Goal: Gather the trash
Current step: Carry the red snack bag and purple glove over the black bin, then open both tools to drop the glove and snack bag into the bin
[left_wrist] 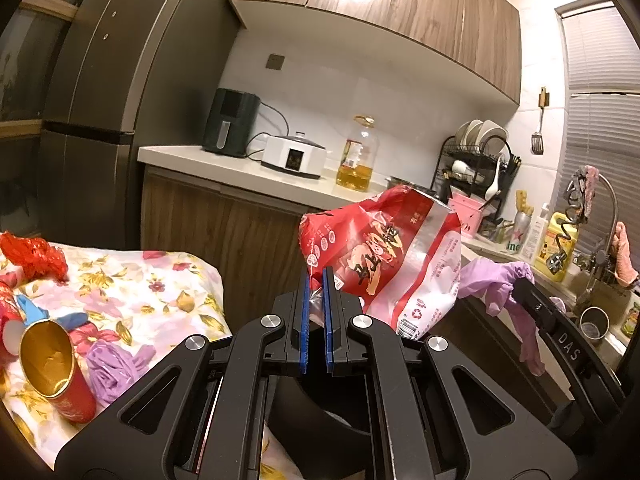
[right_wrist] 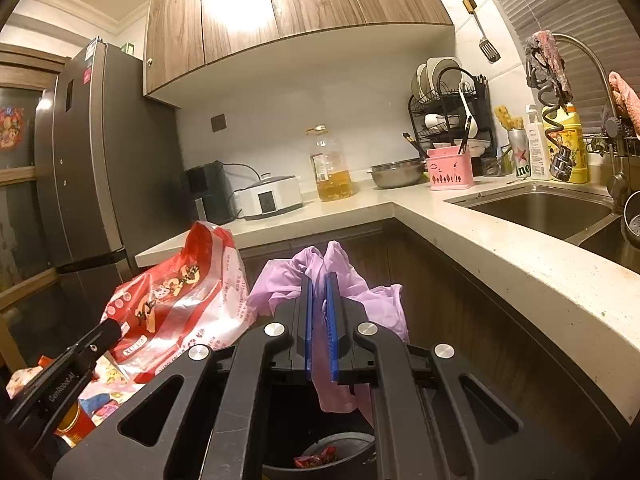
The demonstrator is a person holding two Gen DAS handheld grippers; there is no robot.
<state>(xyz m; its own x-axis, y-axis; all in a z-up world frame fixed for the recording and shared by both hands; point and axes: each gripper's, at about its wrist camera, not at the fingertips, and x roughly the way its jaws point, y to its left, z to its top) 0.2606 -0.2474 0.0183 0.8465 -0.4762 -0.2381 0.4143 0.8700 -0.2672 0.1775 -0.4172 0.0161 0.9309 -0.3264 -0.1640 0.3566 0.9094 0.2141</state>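
Observation:
My left gripper is shut on a corner of a red and white snack bag and holds it up in the air; the bag also shows in the right wrist view. My right gripper is shut on a purple glove, which hangs down over a dark trash bin holding a red wrapper. In the left wrist view the glove hangs from the right gripper beside the bag. On the floral tablecloth lie a red tube can, another purple glove and a red crumpled wrapper.
A dark fridge stands at the left. The counter carries an air fryer, a white cooker, an oil bottle, a steel bowl and a dish rack. The sink is at the right.

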